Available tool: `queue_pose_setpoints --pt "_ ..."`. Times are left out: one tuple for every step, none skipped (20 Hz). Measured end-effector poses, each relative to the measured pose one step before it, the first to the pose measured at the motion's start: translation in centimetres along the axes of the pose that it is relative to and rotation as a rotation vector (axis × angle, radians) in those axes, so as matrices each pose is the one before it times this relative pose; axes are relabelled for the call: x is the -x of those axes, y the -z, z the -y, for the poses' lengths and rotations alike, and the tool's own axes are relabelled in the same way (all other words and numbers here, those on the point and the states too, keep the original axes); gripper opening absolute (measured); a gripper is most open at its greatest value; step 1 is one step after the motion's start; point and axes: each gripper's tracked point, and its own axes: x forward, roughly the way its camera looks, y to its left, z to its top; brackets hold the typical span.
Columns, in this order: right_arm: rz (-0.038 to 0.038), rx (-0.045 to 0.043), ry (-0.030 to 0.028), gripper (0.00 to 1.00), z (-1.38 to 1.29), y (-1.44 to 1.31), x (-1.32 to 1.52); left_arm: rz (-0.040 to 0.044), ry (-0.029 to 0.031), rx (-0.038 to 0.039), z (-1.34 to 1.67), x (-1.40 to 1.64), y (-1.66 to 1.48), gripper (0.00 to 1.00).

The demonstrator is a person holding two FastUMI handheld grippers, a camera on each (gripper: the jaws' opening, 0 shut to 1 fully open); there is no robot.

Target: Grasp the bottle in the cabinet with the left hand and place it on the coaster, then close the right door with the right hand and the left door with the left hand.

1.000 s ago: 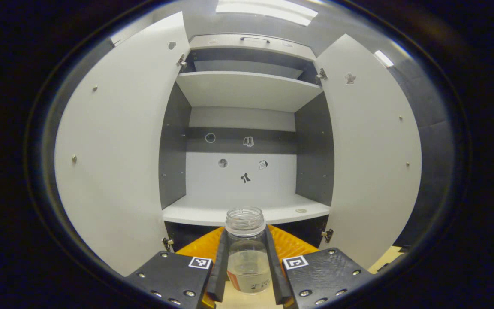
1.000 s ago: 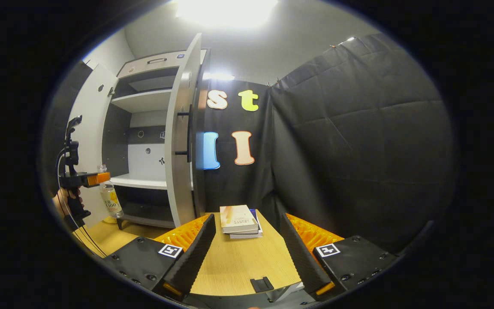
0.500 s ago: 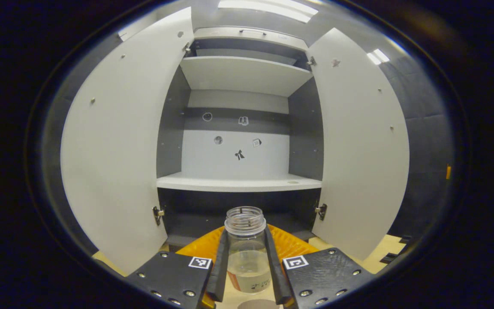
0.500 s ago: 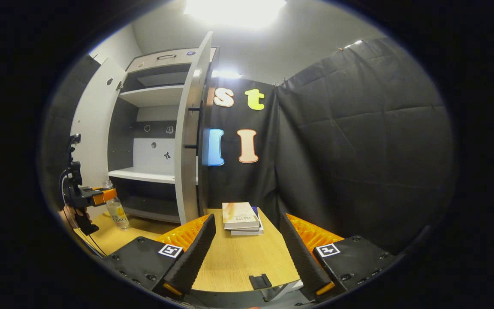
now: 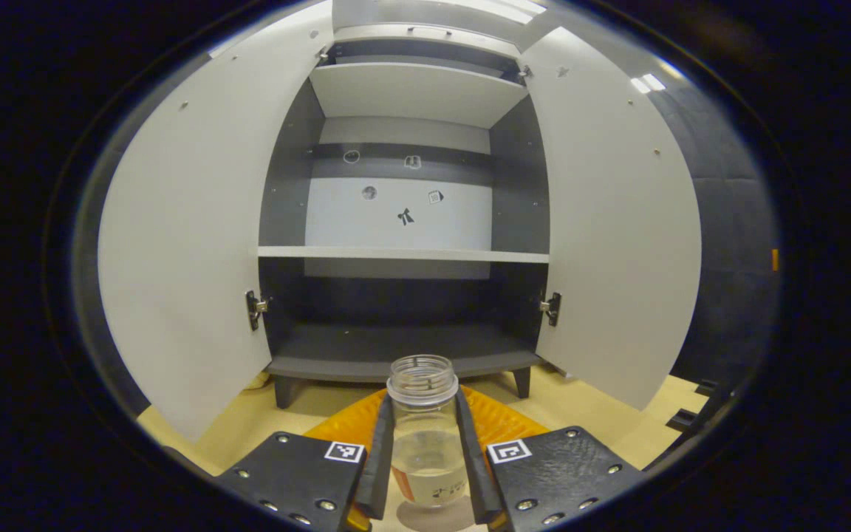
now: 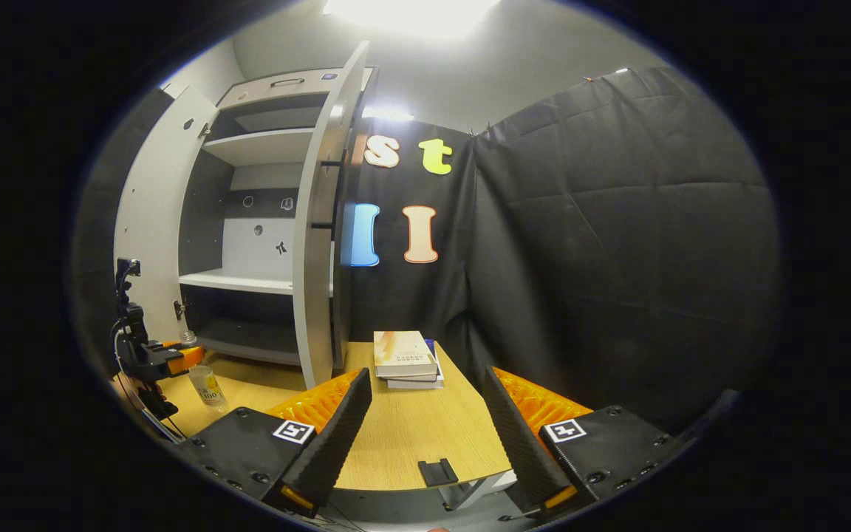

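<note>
A clear, capless bottle (image 5: pixel 425 436) with some liquid and an orange label stands upright between my left gripper's (image 5: pixel 424 414) fingers, which are shut on it. Just under it a grey round coaster (image 5: pixel 436 519) peeks out on the wooden table; I cannot tell whether the bottle touches it. Ahead, the cabinet (image 5: pixel 403 255) stands with its left door (image 5: pixel 182 244) and right door (image 5: pixel 610 222) swung wide. In the right gripper view my right gripper (image 6: pixel 425 443) is open above the table, with the left gripper (image 6: pixel 163 358) and bottle (image 6: pixel 207 384) low at far left, before the right door (image 6: pixel 318 244).
A stack of books (image 6: pixel 405 358) lies on the wooden table (image 6: pixel 403 436) near the black cloth wall, right of the cabinet. A small black clip (image 6: pixel 436 471) sits at the table's near edge. The cabinet's shelves (image 5: pixel 403 253) hold nothing.
My left gripper has come down with the bottle, from middle-shelf height to just above the table in front of the cabinet. The coaster now shows beneath it. The right gripper has stayed open, barely shifting.
</note>
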Motion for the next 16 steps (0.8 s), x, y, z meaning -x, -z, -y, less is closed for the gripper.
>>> queue_pose_setpoints --pt "-0.00426 -0.00135 -0.00201 0.97 -0.081 0.171 -0.117 -0.01292 -0.00213 0.00219 0.149 0.019 0.893 0.46" --pt "-0.00458 -0.00077 -0.00006 0.97 -0.05 0.12 -0.021 -0.01406 -0.00334 0.00233 0.09 -0.057 0.741 0.46" --pt "-0.00201 0.00121 0.00092 0.97 0.113 0.081 0.003 -0.00904 0.0002 0.00182 0.164 0.089 0.599 0.46" --pt "0.00039 0.00292 0.00193 0.97 0.023 -0.104 -0.023 -0.00714 -0.00362 -0.00165 0.051 -0.025 0.45 0.46" --pt "-0.00005 0.00342 0.00154 0.93 0.043 -0.028 -0.085 -0.00783 -0.00245 -0.00134 0.016 0.043 0.617 0.46" --pt "0.0005 0.00297 0.00201 0.93 0.067 -0.064 -0.051 -0.00341 -0.00322 -0.00106 0.041 0.138 0.378 0.46" --pt "0.00206 0.00093 0.00342 0.93 0.161 0.015 -0.063 -0.0036 0.00018 -0.00331 0.071 0.001 0.46 0.46" --pt "0.00139 -0.00221 0.00385 0.93 0.116 0.042 0.075 -0.00721 -0.00289 -0.00463 0.004 0.033 0.462 0.45" --pt "-0.00273 -0.0066 0.00258 0.97 0.058 0.298 0.047 -0.00463 -0.00384 -0.00227 -0.064 0.108 0.461 0.46" --pt "-0.00488 -0.00922 0.00015 0.96 -0.013 0.156 0.032 0.02012 -0.00081 -0.00115 0.096 0.058 -0.482 0.46" --pt "-0.00443 -0.00811 0.00005 0.97 -0.016 0.348 0.022 -0.00734 -0.00206 -0.00208 0.098 0.389 0.304 0.46" --pt "-0.00313 -0.00517 0.0005 0.97 -0.047 0.147 -0.02 -0.0035 -0.00084 -0.00286 0.015 0.075 0.097 0.46" --pt "-0.00006 -0.0046 0.00119 0.97 0.005 0.15 0.027 -0.00641 0.00091 -0.00006 0.157 0.281 0.052 0.46" --pt "0.00115 -0.0055 -0.00067 0.94 -0.091 -0.013 -0.017 -0.00654 0.0039 -0.00123 0.169 0.121 0.267 0.46" --pt "0.00101 -0.00696 -0.00267 0.97 -0.085 0.048 -0.093 -0.00474 -0.00291 -0.00495 0.081 0.344 0.039 0.51" --pt "-0.00095 -0.00587 -0.00364 0.97 -0.159 -0.026 -0.037 -0.00695 0.00174 -0.0062 0.151 0.086 0.048 0.54"
